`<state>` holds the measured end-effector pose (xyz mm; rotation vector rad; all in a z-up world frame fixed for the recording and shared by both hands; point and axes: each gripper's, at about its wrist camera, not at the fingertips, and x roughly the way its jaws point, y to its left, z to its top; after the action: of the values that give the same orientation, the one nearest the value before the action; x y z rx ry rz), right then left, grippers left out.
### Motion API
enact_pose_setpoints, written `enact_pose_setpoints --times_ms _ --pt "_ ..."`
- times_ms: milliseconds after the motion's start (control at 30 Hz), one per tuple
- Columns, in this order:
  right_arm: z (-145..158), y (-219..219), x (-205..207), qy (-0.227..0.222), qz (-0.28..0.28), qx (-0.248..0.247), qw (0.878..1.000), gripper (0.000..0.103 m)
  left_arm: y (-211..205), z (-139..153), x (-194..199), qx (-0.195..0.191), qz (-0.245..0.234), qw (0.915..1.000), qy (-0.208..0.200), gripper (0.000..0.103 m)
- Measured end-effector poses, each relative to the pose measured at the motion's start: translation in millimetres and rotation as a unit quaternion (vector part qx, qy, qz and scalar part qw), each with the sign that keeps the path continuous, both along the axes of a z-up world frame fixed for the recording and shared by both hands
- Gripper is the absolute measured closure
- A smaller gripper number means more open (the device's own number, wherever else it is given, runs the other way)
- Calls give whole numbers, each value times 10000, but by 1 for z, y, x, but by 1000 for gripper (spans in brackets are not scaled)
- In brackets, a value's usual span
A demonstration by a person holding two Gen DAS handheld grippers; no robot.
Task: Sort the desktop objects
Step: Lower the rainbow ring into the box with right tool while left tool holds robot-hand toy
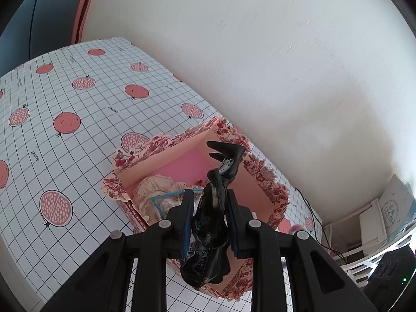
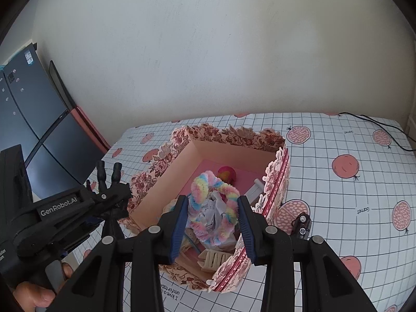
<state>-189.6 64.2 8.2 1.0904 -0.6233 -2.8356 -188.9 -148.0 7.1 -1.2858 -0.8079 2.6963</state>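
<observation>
A pink box with a red floral scalloped rim [image 1: 166, 143] stands on the table. My left gripper [image 1: 209, 195] is shut on a pair of glossy black high-heeled doll boots [image 1: 223, 161], held above the box's near side with the toes pointing away. In the right wrist view the same box [image 2: 221, 132] lies below my right gripper [image 2: 212, 200], which is shut on a fluffy rainbow loop [image 2: 205, 189] wrapped around pale crumpled material. The left gripper [image 2: 109, 197] shows at the box's left edge, with two black ends sticking up above it.
The box holds a cream ruffled piece [image 1: 150, 189], a red and yellow ball [image 2: 227, 174] and a cream comb-like piece [image 2: 214, 258]. A small black wheeled object [image 2: 301, 225] lies right of the box on the pomegranate-print cloth [image 2: 345, 166]. A black cable [image 2: 377, 124] runs along the far right; a hand [image 2: 31, 296] is at lower left.
</observation>
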Motion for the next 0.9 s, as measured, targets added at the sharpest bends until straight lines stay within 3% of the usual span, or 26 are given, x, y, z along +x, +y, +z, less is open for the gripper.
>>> enact_pose_setpoints --times_ms 267,833,900 --pt "-8 -4 -6 -119 47 -12 9999 62 1 -17 -6 5 -24 9998 -202 78" --pt "-13 -4 -9 -239 72 -55 9997 60 4 -20 -7 25 -49 9996 -283 78" --pt "-13 -5 -9 -244 90 -40 9997 56 6 -20 -7 16 -50 9995 -300 78"
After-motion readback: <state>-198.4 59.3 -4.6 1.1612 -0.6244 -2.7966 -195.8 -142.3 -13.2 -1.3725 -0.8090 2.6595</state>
